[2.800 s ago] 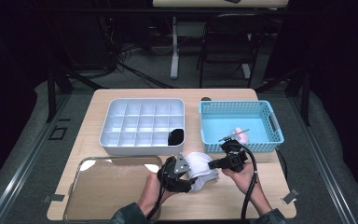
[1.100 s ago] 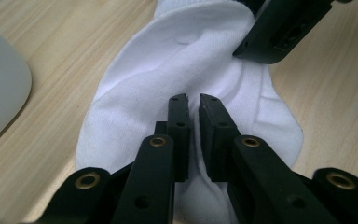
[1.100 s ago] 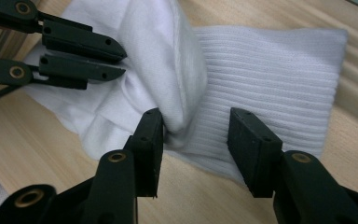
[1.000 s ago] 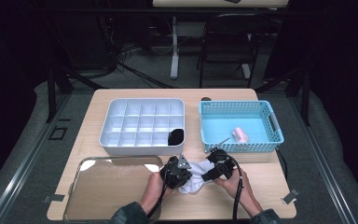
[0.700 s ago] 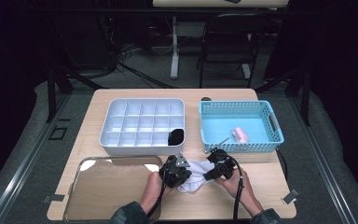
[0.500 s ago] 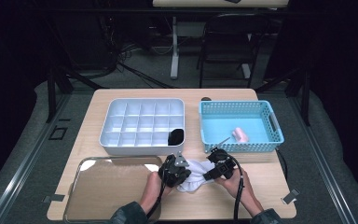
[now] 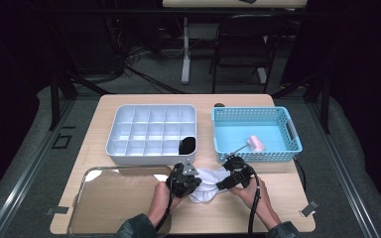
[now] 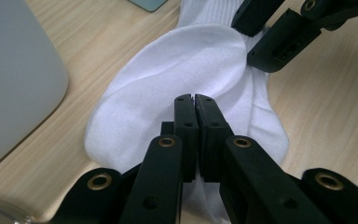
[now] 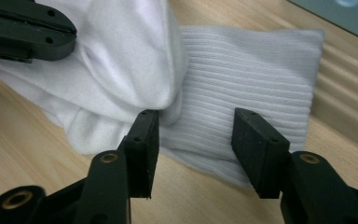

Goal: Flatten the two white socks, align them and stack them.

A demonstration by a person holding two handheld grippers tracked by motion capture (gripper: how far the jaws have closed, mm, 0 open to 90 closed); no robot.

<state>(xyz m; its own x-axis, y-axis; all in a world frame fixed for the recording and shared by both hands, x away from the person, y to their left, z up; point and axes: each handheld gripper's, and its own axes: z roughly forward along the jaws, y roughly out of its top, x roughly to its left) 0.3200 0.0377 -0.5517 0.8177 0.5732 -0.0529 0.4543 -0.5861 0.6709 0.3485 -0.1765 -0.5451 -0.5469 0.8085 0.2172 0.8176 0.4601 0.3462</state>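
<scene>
White cotton lay bunched on the wooden table (image 7: 278, 198): a sock (image 7: 206, 186), folded over on itself, resting just in front of the grey compartment tray (image 7: 151, 130), below that tray's near right corner. The left gripper (image 7: 191, 182) sat at the sock's left end with its jaws pressed together, and in the left gripper view (image 8: 196, 100) the black pads met over the smooth folded layer of the sock (image 8: 177, 88), pinching the fabric between them. The right gripper (image 7: 224, 184) sat at the sock's right end, nearer the blue basket (image 7: 283, 148) than the tray. Its jaws had just been opening; in the right gripper view (image 9: 193, 121) they stood apart, one on either side of the ribbed cuff of the sock (image 9: 256, 79), with the left jaw close against the smooth fold and the right jaw hovering clear of the ribbing. Neither pad pressed the cloth there. The left gripper's closed tips also showed at the upper left of that view, on the fold.

Relative to the tray, the blue basket stood just to its right and held a pink item (image 7: 256, 144). A dark object (image 7: 187, 145) filled one compartment at the tray's near right corner. A clear lid (image 7: 114, 198) lay in front of the tray to the left of the sock, near the person's left hand (image 7: 161, 198).
</scene>
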